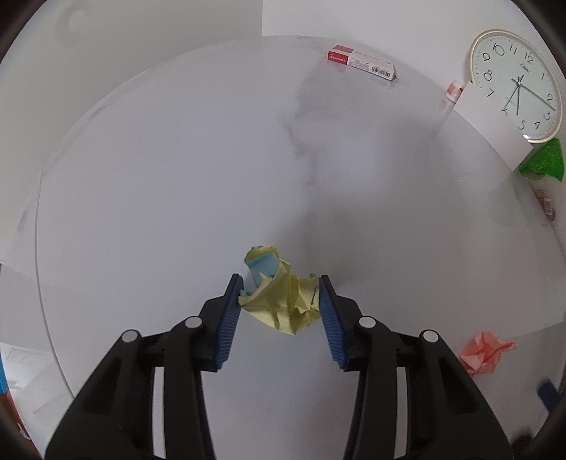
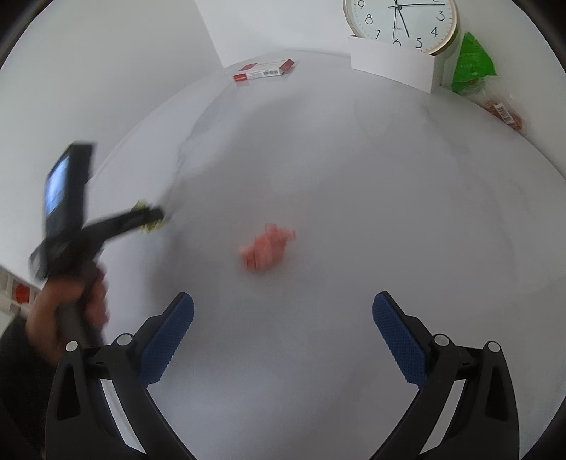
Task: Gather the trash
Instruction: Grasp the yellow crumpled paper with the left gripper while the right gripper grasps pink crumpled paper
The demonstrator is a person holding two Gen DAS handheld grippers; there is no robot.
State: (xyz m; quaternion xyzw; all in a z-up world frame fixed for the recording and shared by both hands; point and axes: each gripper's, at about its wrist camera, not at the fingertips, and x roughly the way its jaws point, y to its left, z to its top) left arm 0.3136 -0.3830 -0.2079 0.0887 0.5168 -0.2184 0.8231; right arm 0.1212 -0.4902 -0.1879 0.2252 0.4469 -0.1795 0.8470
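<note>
Left gripper (image 1: 281, 293) jaws narrowed, pads pressing crumpled yellow-and-blue paper wad (image 1: 279, 297) on white table (image 1: 177, 177). Right gripper (image 2: 283, 318) jaws wide, empty, near crumpled pink paper ball (image 2: 267, 246).

The wall clock (image 1: 517, 86) carries black numerals on its white dial: in the left wrist view 8, 9, 10, 11, 12, 2, 3, 4, 5 and 7 can be read, and in the right wrist view (image 2: 401, 22) 9, 8, 7, 6, 5, 4 and 3. A small brand word sits under the 12, too small to read. The red-and-white box (image 1: 361, 63) on the counter (image 1: 177, 177) bears a barcode and lines of print, too fine to read in either view.
</note>
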